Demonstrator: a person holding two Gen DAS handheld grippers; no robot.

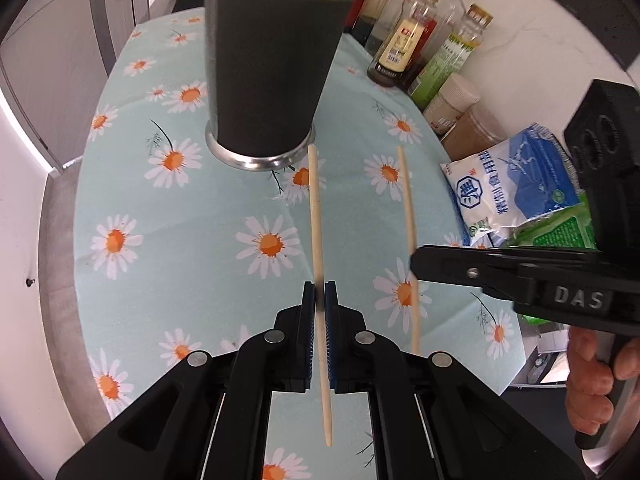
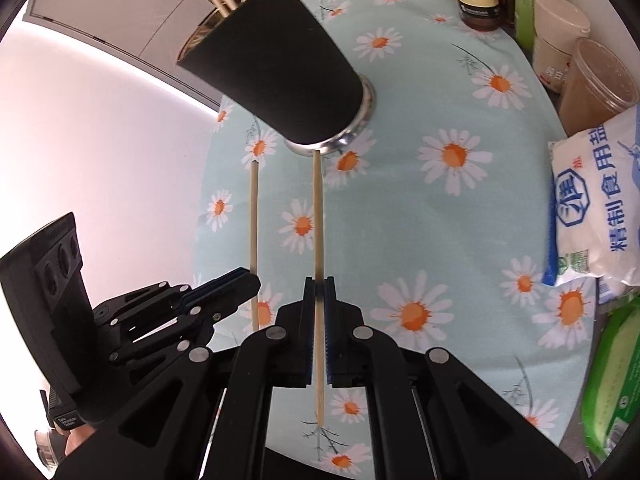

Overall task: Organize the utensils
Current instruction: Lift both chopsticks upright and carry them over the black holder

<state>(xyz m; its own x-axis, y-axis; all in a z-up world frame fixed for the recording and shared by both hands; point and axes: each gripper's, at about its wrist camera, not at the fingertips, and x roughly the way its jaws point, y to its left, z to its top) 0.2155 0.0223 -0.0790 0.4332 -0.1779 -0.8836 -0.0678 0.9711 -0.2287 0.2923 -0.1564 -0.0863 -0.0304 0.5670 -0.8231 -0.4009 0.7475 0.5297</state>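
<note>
Left gripper (image 1: 319, 294): jaws clamped on one chopstick (image 1: 316, 216), held above the counter (image 1: 224, 208), tip near the holder (image 1: 272, 64) base. Right gripper (image 2: 319, 290): jaws clamped on the second chopstick (image 2: 317, 216). You should raise each tip over the rim, tilt it upright, then release inside, one side at a time.

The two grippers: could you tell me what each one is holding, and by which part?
Each holds one chopstick part-way along its shaft: left gripper grips a chopstick, right gripper grips another chopstick.
</note>
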